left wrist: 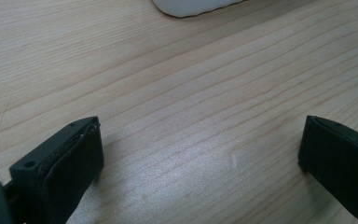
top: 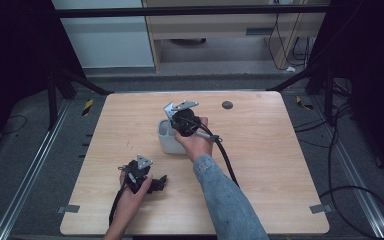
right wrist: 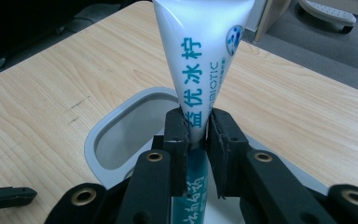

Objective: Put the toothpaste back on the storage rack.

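Note:
A white toothpaste tube (right wrist: 200, 56) with blue lettering stands pinched near its middle between the pads of my right gripper (right wrist: 196, 123), which is shut on it. The tube's lower part hangs over the opening of a pale grey cup (right wrist: 103, 128). From above, the cup (top: 166, 143) sits mid-table with the right gripper (top: 184, 120) right over it. My left gripper (top: 156, 184) rests low on the wood near the front, left of the cup. Its jaws stand wide apart (left wrist: 200, 149) with bare table between them, and the cup's base (left wrist: 191, 5) lies beyond.
The wooden table (top: 260, 150) has a small dark round disc (top: 227, 104) at the back right. The right gripper's cable (top: 228, 162) trails across the board toward the front. Black frame legs and floor cables surround the table.

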The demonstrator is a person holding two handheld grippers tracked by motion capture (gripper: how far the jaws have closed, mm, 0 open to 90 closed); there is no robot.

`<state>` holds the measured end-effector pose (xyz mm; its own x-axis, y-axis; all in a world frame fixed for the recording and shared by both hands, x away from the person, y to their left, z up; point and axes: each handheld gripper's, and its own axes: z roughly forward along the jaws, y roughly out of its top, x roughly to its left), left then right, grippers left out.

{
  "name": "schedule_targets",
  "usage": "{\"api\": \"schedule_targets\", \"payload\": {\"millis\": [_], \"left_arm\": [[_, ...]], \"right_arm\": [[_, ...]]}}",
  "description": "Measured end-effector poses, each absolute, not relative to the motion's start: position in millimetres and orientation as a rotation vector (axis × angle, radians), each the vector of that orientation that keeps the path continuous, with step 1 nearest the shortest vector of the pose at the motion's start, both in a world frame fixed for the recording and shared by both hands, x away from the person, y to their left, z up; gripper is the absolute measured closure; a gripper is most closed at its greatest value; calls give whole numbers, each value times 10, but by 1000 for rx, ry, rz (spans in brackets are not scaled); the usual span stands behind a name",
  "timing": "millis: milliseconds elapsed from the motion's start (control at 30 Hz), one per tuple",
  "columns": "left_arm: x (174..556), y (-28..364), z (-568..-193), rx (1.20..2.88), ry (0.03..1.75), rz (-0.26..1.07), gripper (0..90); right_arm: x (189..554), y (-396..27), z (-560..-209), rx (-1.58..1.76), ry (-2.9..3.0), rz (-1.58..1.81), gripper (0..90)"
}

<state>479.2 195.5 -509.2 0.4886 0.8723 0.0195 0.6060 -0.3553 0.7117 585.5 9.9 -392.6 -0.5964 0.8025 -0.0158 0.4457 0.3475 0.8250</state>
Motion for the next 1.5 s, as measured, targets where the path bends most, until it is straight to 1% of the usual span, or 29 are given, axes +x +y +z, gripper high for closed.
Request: {"api": "schedule_targets", "payload": {"millis": [800, 1067, 1167, 1233, 1333, 1500], "left_arm": [[4787, 1950, -5092, 2088, 1212, 530, 0], [4787, 1950, -5091, 2088, 1213, 529, 0], [4787, 1950, -5091, 2088, 1213, 530, 0], [4787, 1950, -5091, 2089, 1212, 529, 0], [4787, 1950, -5091, 2088, 1213, 529, 0], [4788, 1945, -5091, 2088, 1212, 531, 0]], "right_arm": [[5704, -32, -3838, 1078, 2182, 1169, 743], [5685, -113, -3770, 1094, 2179, 1179, 639], [5681, -155, -3755, 1098, 2180, 1178, 620], [5677, -178, -3749, 1100, 2180, 1179, 592], [5661, -214, -3734, 1101, 2188, 1179, 536], [5649, -284, -3718, 1118, 2203, 1175, 397]]}}
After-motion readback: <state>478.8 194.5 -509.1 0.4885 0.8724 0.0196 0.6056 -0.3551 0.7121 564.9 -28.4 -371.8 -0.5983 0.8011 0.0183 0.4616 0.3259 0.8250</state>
